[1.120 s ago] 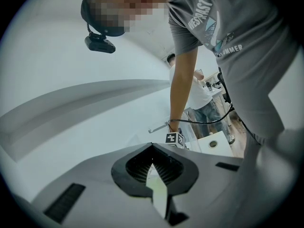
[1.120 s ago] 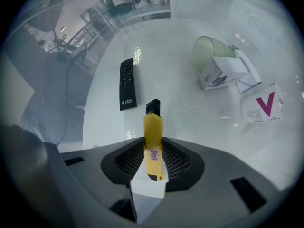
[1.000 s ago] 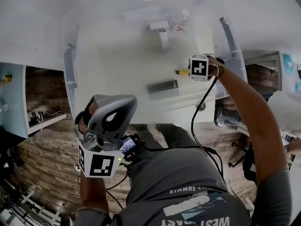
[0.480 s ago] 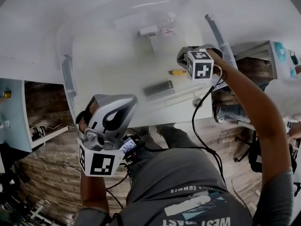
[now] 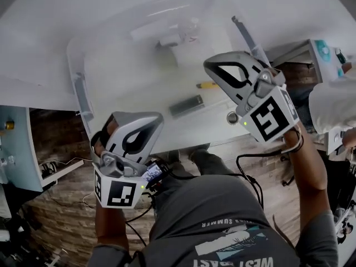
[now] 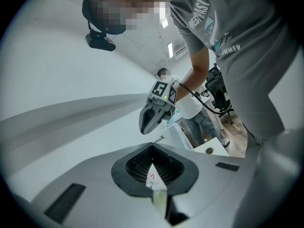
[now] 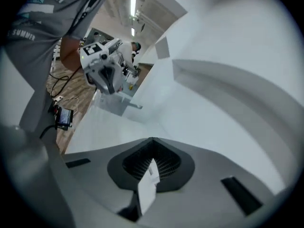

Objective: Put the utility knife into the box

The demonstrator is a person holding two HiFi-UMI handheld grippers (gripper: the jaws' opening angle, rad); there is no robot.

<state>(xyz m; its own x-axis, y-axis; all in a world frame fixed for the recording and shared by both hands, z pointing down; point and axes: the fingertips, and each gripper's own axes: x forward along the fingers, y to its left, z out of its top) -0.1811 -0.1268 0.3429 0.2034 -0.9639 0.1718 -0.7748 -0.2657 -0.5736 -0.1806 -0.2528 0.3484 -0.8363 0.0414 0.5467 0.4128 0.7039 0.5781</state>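
Note:
The yellow utility knife lies on the floor of the clear plastic box, near its right wall, with nothing touching it. My right gripper hangs raised above the box's right side, jaws shut and empty, clear of the knife. My left gripper is held low by the table's near edge, outside the box, also shut with nothing in it. The left gripper view shows the right gripper ahead. The right gripper view shows the left gripper over the floor.
A dark flat bar lies in the box left of the knife, and white items sit at its far end. The white table has a round cable hole at its near edge. Wooden floor and a cabinet lie left.
My right gripper has let go of the yellow knife, shut its jaws and lifted up and back toward me. The knife stays lying in the box. The left gripper has hardly moved.

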